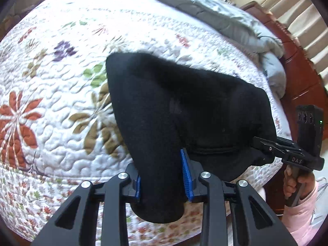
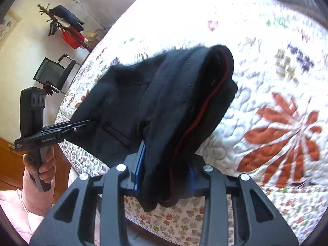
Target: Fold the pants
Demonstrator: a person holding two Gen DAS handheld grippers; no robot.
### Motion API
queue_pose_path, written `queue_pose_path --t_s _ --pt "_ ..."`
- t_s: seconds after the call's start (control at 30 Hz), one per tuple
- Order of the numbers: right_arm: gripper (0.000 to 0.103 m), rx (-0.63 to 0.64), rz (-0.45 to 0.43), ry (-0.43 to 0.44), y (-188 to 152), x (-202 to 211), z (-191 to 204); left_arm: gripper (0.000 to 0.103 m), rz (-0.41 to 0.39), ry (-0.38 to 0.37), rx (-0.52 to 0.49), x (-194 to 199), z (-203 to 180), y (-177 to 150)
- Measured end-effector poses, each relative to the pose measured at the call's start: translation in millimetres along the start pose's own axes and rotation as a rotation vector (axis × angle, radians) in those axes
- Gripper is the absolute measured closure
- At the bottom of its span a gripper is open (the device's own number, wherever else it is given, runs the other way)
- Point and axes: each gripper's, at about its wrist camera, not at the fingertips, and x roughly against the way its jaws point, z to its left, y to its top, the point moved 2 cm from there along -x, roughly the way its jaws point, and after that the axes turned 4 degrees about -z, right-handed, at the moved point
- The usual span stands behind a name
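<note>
Left gripper (image 1: 164, 176): blue pads (image 1: 186, 174) clamped on bunched edge of black pants (image 1: 184, 106); fabric drapes ahead of fingers onto floral quilt (image 1: 61, 102). Right gripper (image 2: 164, 170): fingers pinching red-piped edge (image 2: 205, 106), cloth hanging forward and below the tips. Step: lift for fold. Advice: keep both grips level, hold fabric taut between fingers, match edges before lowering.

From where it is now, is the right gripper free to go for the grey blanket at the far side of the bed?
Probably not as things stand: the right gripper is shut on the black pants, which the left gripper also grips. The grey blanket lies past them across the quilt.
</note>
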Motion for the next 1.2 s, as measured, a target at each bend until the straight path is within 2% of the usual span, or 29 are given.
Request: queue_pose_path --t_s 0.2,0.33,0.47,0.57,0.63,0.7,0.73,0.8,0.87,0.93,0.97,1.03,1.1,1.2 --pt "0.070 0.039 -0.064 -0.051 38.8 25.9 -10.0 0.071 -0.070 -0.015 -0.036 -2.0 -24.8 42.6" --pt "0.070 0.065 -0.116 -0.090 79.2 32.2 -25.6 0.071 -0.116 -0.007 -0.053 -11.9 -37.4 76.6" --pt "0.070 0.057 -0.136 -0.097 113.3 14.9 -47.1 0.071 -0.154 0.022 -0.066 -26.4 -40.2 108.9" --pt "0.070 0.011 -0.117 -0.064 127.3 -14.6 -78.9 0.070 -0.138 0.028 -0.034 -53.6 -23.7 123.7" --pt "0.068 -0.018 -0.067 -0.054 127.5 -43.3 -103.4 0.069 -0.092 0.028 -0.014 -75.4 -11.0 124.1" --pt "0.062 -0.034 -0.017 -0.087 121.1 -66.2 -121.3 0.065 -0.011 0.059 -0.007 -105.6 2.9 116.8" --pt "0.055 -0.039 0.012 -0.114 112.7 -79.9 -133.5 0.060 0.004 0.070 -0.016 -113.2 5.2 112.4" --pt "0.050 -0.067 0.011 -0.077 102.8 -87.2 -145.9 0.055 0.003 0.100 -0.055 -120.2 4.5 103.9" --pt "0.049 -0.135 -0.017 -0.012 95.1 -85.4 -158.0 0.053 -0.008 0.103 -0.055 -121.2 4.5 101.3" --pt "0.045 -0.155 -0.029 0.003 92.0 -82.3 -161.2 0.052 -0.003 0.098 -0.036 -122.0 5.9 101.8" --pt "0.040 -0.154 -0.032 -0.001 91.2 -79.2 -158.9 0.052 0.001 0.098 -0.034 -121.6 6.0 102.3" --pt "0.035 -0.165 -0.036 -0.028 87.4 -68.9 -157.9 0.051 0.004 0.099 -0.035 -117.0 8.3 101.8" --pt "0.035 -0.172 -0.045 -0.043 84.6 -57.6 -156.2 0.049 0.001 0.113 -0.031 -104.5 13.5 93.3" --pt "0.039 -0.128 -0.064 -0.129 79.4 -34.8 -139.5 0.049 -0.033 0.186 -0.033 -83.4 13.2 87.4"
